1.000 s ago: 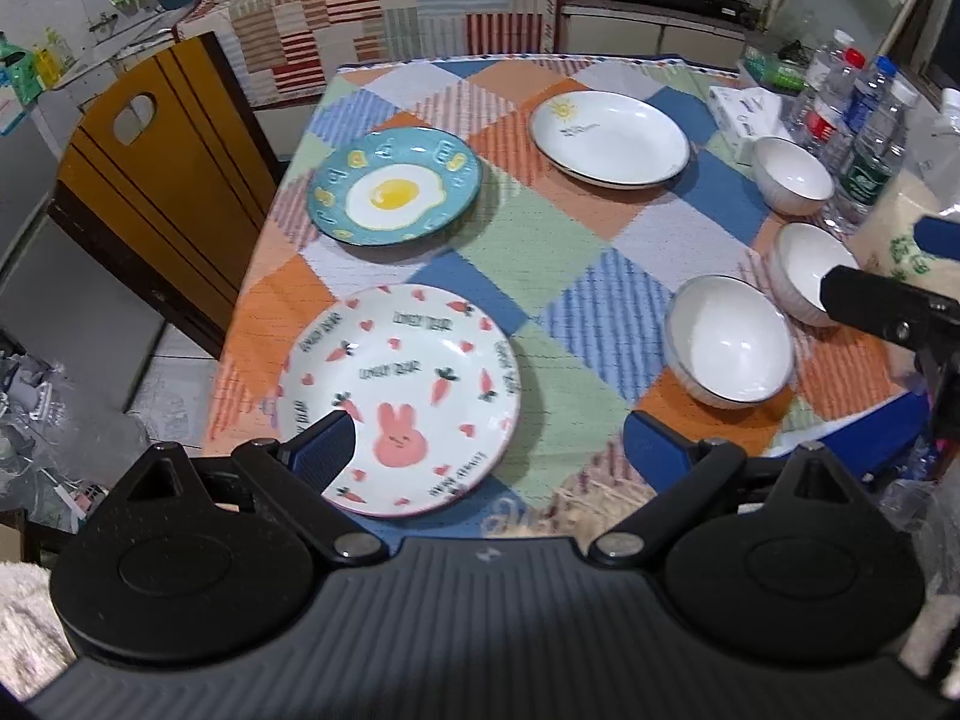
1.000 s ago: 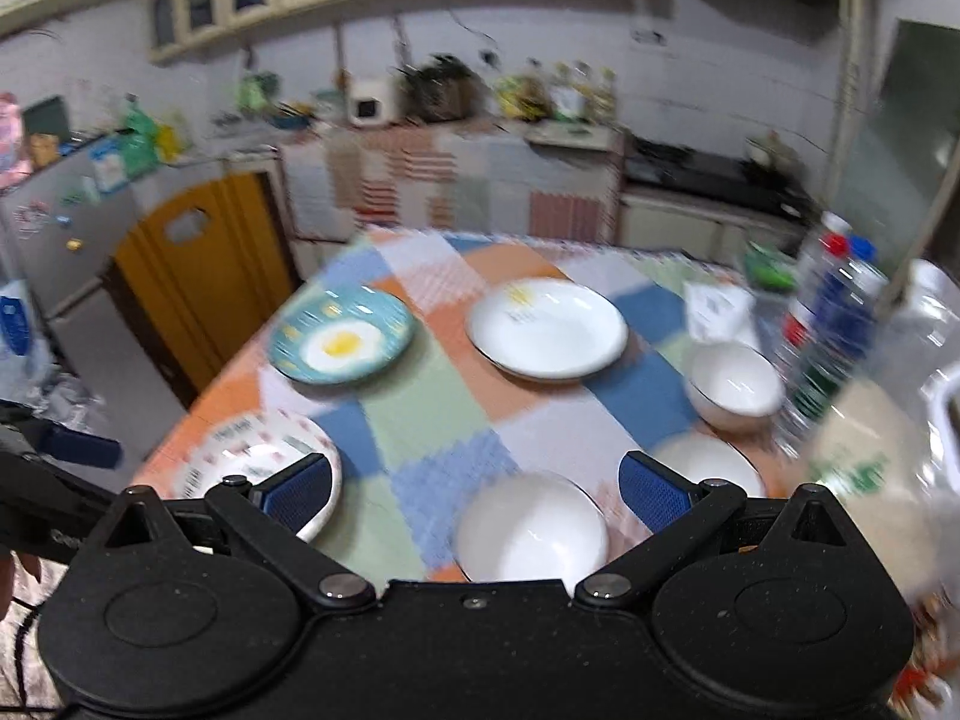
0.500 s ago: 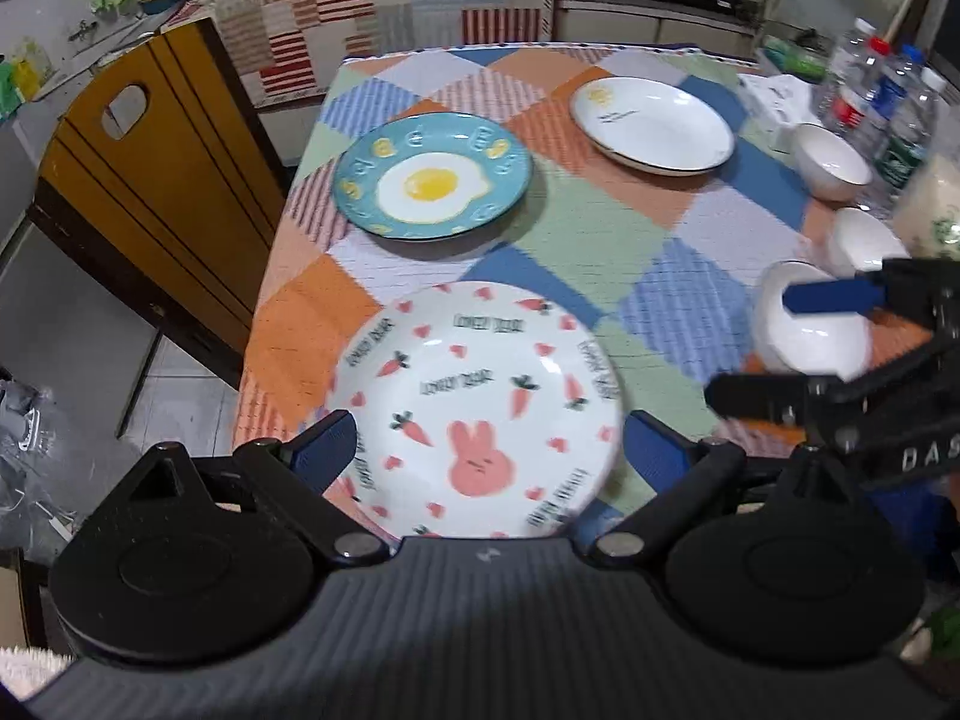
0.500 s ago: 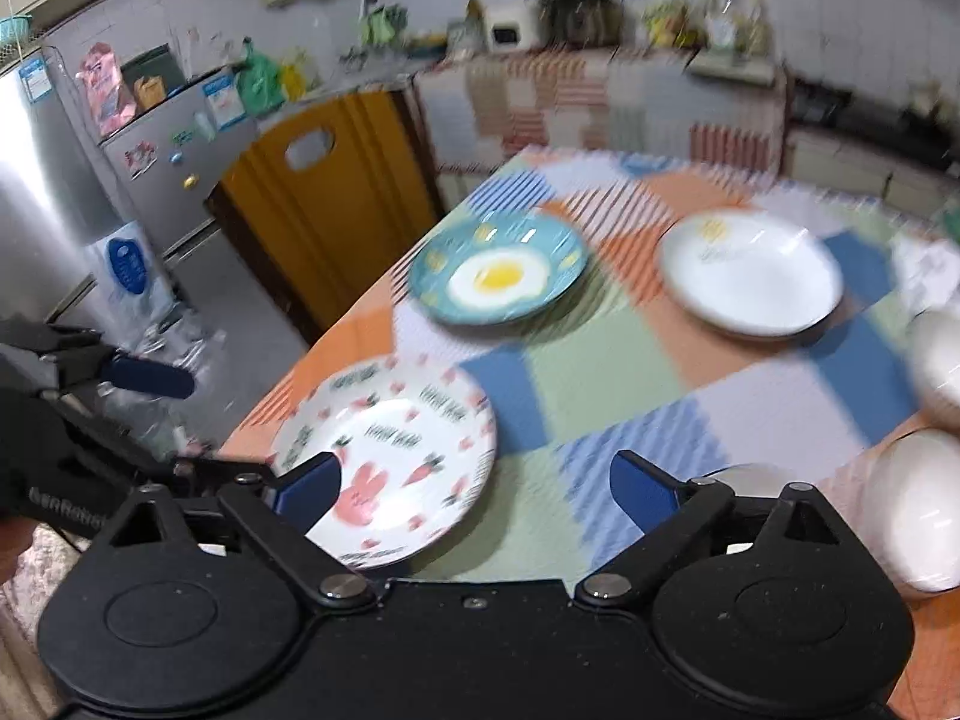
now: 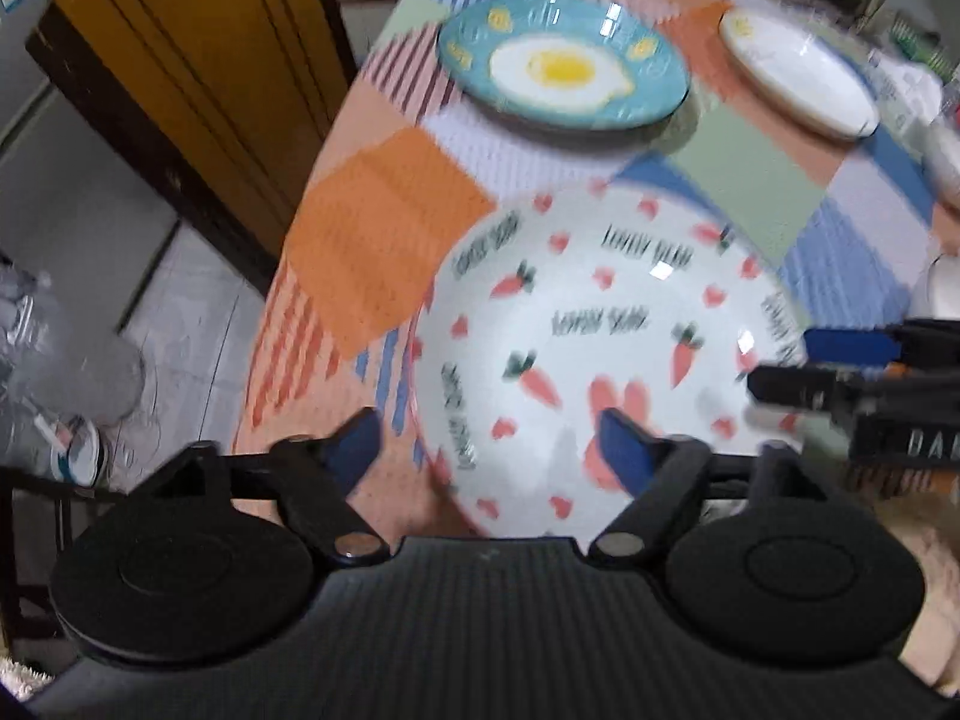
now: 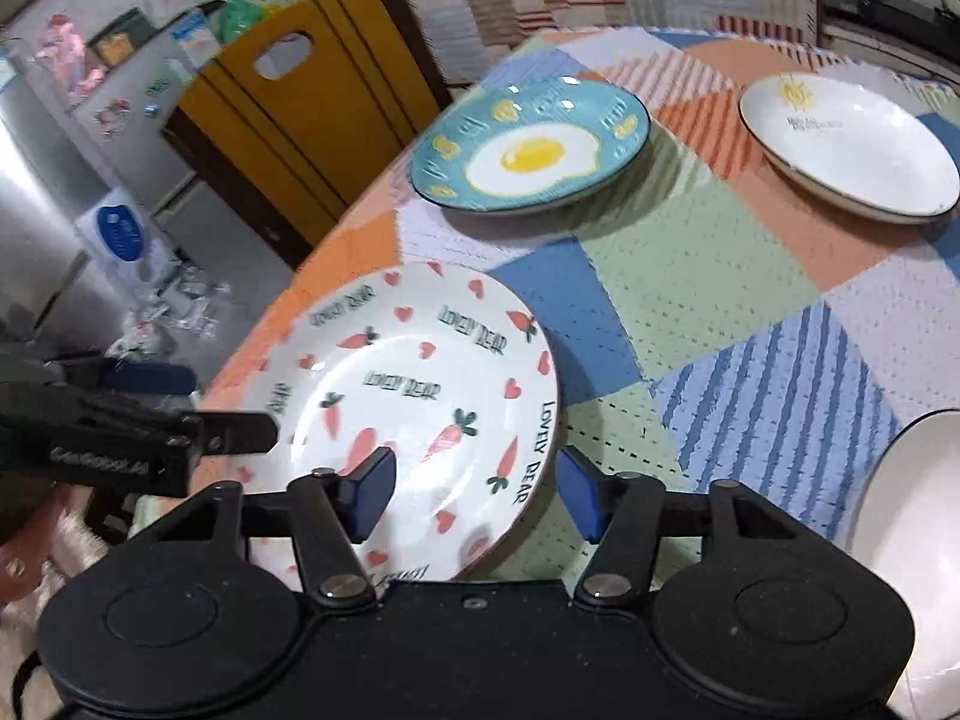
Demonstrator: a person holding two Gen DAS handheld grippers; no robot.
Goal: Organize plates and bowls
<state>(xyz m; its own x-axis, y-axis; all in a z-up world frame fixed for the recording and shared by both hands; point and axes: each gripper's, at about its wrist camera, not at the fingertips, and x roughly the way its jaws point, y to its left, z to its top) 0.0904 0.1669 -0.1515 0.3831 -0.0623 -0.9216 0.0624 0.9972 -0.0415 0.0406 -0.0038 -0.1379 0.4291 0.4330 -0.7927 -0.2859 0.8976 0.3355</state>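
Left to right across the table (image 6: 708,276). At its near left edge lies the rabbit plate (image 6: 420,396), flat on the cloth, its rim close to the table's border. I have both grippers closing on this plate. The left gripper (image 5: 489,450) has its fingers apart, straddling the plate's near left rim: one finger outside the rim, one over the plate's face. I cannot tell whether either touches; the left view is blurred. The right gripper (image 6: 474,492) also has its fingers apart, spanning the near right rim, one over the face, one beyond the edge above the cloth. Nothing is clamped.

Beyond lies the egg plate (image 6: 531,150); further right, the white plate (image 6: 852,150); a bowl (image 6: 912,492) shows at the right margin.

Judgement: I am at the first pick, the rabbit plate, and no stacking is done yet. Next move calls for getting one finger under the rim, which sits low on the cloth, then closing firmly. The rim may slip.
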